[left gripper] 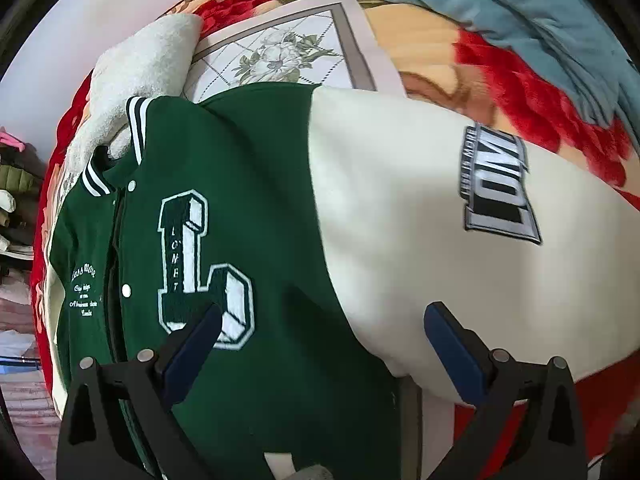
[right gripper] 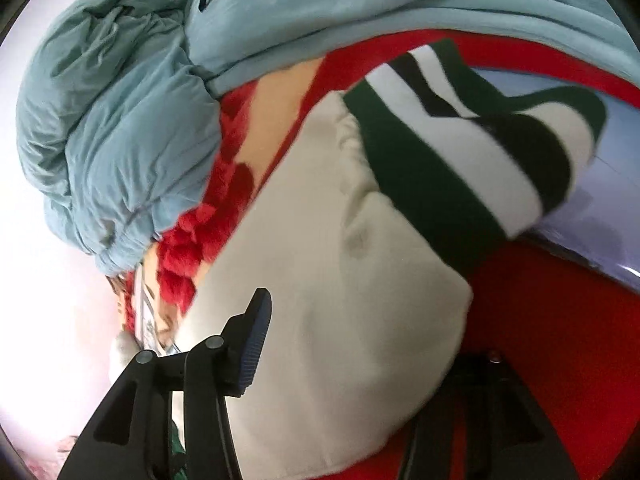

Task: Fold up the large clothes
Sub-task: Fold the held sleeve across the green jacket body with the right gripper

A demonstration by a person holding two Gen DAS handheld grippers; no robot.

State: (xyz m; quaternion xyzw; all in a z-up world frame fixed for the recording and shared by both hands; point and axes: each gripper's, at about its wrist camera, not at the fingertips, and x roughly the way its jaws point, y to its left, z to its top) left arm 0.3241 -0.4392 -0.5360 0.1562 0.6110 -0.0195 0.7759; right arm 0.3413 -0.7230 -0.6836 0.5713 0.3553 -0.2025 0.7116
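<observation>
A plush red floral blanket (left gripper: 552, 92) was seen spread beneath a green varsity jacket (left gripper: 248, 208), laid flat on it with a smooth cream sleeve (right gripper: 320, 300) stretched out to a ribbed, striped cuff (right gripper: 460, 140). A rumpled pale-blue padded garment (right gripper: 120, 128) was heaped beyond the jacket. The left gripper (left gripper: 322, 320) was held spread above the jacket's front, clasping nothing; the right gripper (right gripper: 360, 344) was held over the sleeve, one finger hidden, so its state could not be told.

Green varsity jacket (left gripper: 256, 208) with cream sleeve (left gripper: 400, 240) spread face-up on a red floral blanket (left gripper: 560, 112) — the left gripper (left gripper: 322, 332), jaws wide apart, poised above its chest — beside a white fleece garment (left gripper: 136, 80).
</observation>
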